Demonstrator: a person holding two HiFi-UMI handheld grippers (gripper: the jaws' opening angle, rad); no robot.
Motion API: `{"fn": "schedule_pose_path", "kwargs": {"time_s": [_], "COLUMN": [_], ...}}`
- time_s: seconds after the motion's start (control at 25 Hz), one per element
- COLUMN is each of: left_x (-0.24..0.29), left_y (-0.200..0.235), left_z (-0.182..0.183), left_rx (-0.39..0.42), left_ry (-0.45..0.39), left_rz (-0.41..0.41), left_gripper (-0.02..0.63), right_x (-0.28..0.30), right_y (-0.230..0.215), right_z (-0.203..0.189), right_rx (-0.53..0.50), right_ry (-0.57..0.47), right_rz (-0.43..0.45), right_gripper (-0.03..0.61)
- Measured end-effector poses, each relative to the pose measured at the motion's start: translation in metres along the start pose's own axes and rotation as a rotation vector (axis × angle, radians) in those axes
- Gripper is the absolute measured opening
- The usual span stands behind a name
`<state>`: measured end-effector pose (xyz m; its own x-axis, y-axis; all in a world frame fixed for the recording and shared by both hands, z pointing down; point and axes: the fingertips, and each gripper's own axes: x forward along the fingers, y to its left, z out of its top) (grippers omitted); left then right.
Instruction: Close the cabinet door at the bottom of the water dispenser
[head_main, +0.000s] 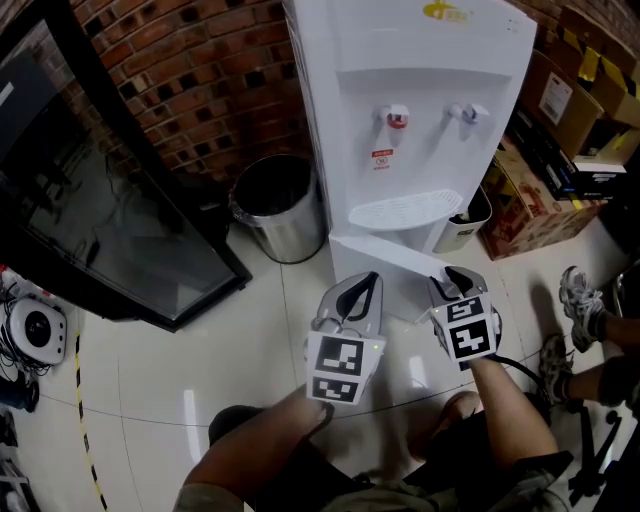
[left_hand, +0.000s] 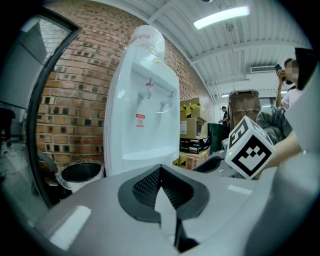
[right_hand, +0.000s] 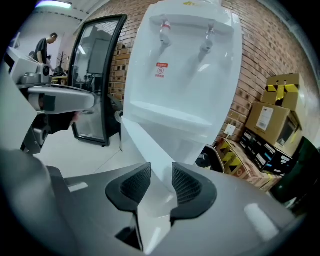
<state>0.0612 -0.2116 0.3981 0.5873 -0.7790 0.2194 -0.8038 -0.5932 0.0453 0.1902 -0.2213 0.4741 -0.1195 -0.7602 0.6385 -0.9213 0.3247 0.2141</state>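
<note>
**Right gripper holds the open cabinet door, ready to swing it shut**

The white cabinet door (head_main: 385, 255) at the foot of the water dispenser (head_main: 410, 120) stands open. It is swung out over the tiled floor (head_main: 250, 330) towards the person, with its free edge nearest them.

In the right gripper view, the door panel (right_hand: 142, 150) runs from the dispenser straight down between the fingers (right_hand: 186, 187) of the right gripper (right_hand: 161, 182). The fingers sit on either side of the free edge and appear to pinch it. From the head view, this right gripper (head_main: 452, 283) sits at the door's outer end.

The left gripper (head_main: 362, 290) hangs just beside it, in front of the door. In its own view, the left gripper (left_hand: 159, 175) has its fingers pressed together with nothing between them.

A metal bin (head_main: 278, 205) stands to the left of the dispenser, and cardboard boxes (head_main: 560, 100) are stacked to the right.

The step in hand looks like pushing the door home. It would go best by following the door's arc around the hinge, not pushing in a straight line. The pinch should stay light so the panel does not twist. The fingers should let go just before the edge meets the frame, so they are not trapped. A flat nudge would then finish the closing.
</note>
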Motion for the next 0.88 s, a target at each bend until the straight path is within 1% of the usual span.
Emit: {"fn": "schedule_pose_path", "kwargs": {"time_s": [0.24, 0.44, 0.52, 0.64, 0.72, 0.88], "left_x": [0.005, 0.014, 0.019, 0.024, 0.027, 0.030], "left_y": [0.011, 0.028, 0.033, 0.036, 0.037, 0.041], "left_z": [0.009, 0.008, 0.009, 0.015, 0.017, 0.017], "left_rx": [-0.031, -0.053, -0.068, -0.074, -0.076, -0.084], "left_ry": [-0.026, -0.023, -0.024, -0.038, -0.041, -0.039], "left_rz": [0.024, 0.065, 0.080, 0.088, 0.088, 0.094], "left_gripper": [0.000, 0.000, 0.000, 0.000, 0.000, 0.000], "right_x": [0.025, 0.051, 0.062, 0.082, 0.095, 0.101], "right_y": [-0.035, -0.061, -0.068, -0.069, -0.066, -0.066], "right_z": [0.012, 0.026, 0.029, 0.029, 0.028, 0.026], "right_rx": [0.034, 0.100, 0.146, 0.208, 0.232, 0.249], "right_ry": [-0.032, -0.071, -0.085, -0.076, -0.064, -0.059], "right_rz": [-0.084, -0.129, -0.131, -0.096, -0.070, -0.087], "right_gripper": [0.118, 0.114, 0.091, 0.036, 0.028, 0.024]}}
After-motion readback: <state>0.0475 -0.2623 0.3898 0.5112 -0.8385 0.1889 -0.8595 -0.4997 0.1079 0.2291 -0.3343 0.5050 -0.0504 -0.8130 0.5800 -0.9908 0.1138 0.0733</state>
